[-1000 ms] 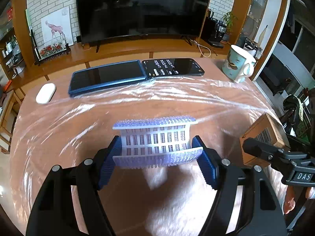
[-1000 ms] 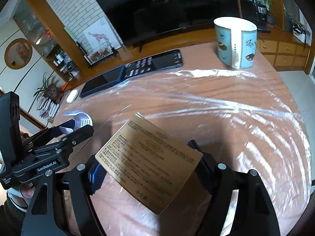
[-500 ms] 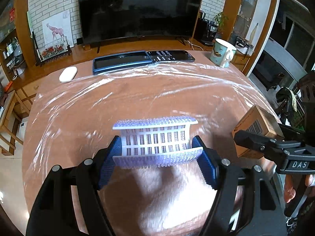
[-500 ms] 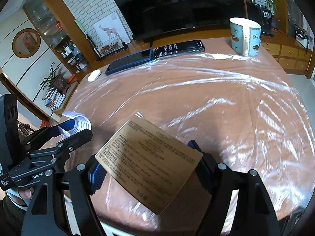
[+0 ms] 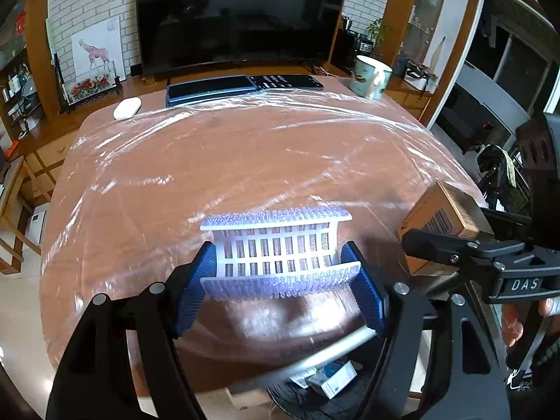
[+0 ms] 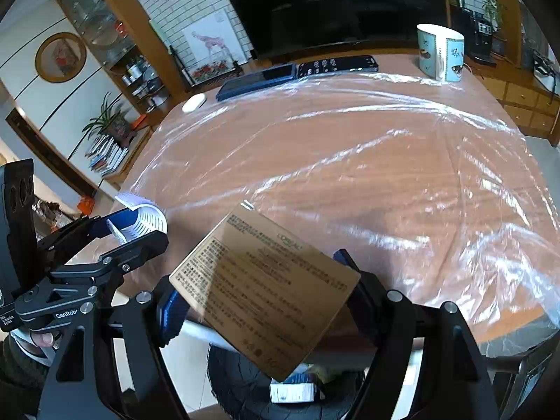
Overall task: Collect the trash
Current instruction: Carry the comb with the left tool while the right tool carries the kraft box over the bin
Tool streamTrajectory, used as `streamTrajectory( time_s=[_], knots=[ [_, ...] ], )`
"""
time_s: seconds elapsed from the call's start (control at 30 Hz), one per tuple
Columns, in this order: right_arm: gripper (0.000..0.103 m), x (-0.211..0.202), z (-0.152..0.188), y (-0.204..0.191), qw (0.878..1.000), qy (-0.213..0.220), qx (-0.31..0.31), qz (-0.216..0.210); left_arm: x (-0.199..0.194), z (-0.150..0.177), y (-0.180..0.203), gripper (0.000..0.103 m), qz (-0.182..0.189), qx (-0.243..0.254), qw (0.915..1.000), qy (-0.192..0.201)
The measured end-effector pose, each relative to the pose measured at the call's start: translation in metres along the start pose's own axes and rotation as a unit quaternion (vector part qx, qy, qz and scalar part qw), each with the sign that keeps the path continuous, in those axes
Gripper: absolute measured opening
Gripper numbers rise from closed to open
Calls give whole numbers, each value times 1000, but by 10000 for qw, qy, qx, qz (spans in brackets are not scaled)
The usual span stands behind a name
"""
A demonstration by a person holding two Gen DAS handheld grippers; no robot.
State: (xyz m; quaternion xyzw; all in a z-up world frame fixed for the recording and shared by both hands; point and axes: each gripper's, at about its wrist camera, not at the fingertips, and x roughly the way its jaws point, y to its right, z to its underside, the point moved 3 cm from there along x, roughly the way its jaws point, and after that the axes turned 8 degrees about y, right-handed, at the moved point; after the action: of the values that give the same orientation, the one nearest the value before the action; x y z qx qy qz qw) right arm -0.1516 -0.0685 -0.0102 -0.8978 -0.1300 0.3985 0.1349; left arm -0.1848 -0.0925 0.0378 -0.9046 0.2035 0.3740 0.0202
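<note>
My left gripper (image 5: pixel 280 280) is shut on a white and lilac plastic lattice piece (image 5: pixel 276 248), held above the near edge of the table (image 5: pixel 227 161). The same piece (image 6: pixel 140 222) shows at the left of the right wrist view. My right gripper (image 6: pixel 262 297) is shut on a tan cardboard box (image 6: pixel 262 287) with printed text, tilted corner-down; that box (image 5: pixel 437 224) appears at the right of the left wrist view. Below the table edge stands a black-lined trash bin (image 6: pixel 245 378) with small blue and white cartons (image 6: pixel 292 390) inside; the bin (image 5: pixel 315 399) also shows under the left gripper.
The table is covered with clear plastic film (image 6: pixel 385 147). At its far edge lie a blue tablet (image 5: pixel 210 89), a dark phone (image 5: pixel 287 82), a white mouse (image 5: pixel 126 107) and a patterned mug (image 5: pixel 370 77). A television (image 5: pixel 238 10) stands behind.
Both grippers have drawn back from the middle of the table to its near edge, each still holding its item. The bin below the edge has come into view.
</note>
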Motion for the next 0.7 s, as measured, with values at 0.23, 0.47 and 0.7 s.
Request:
streamTrajectory(
  time_s=[0.23, 0.47, 0.7],
  knots=[
    [75, -20, 22, -1, 9993, -159, -246, -222, -26, 31, 20, 74, 79, 24, 9999, -87],
    [75, -35, 57, 1, 9971, -467, -465, -373, -43, 69, 44, 74, 124, 115, 9992, -362],
    [75, -31, 92, 5, 9940, -821, -609, -381, -38, 102, 61, 74, 84, 219, 9974, -681]
  ],
)
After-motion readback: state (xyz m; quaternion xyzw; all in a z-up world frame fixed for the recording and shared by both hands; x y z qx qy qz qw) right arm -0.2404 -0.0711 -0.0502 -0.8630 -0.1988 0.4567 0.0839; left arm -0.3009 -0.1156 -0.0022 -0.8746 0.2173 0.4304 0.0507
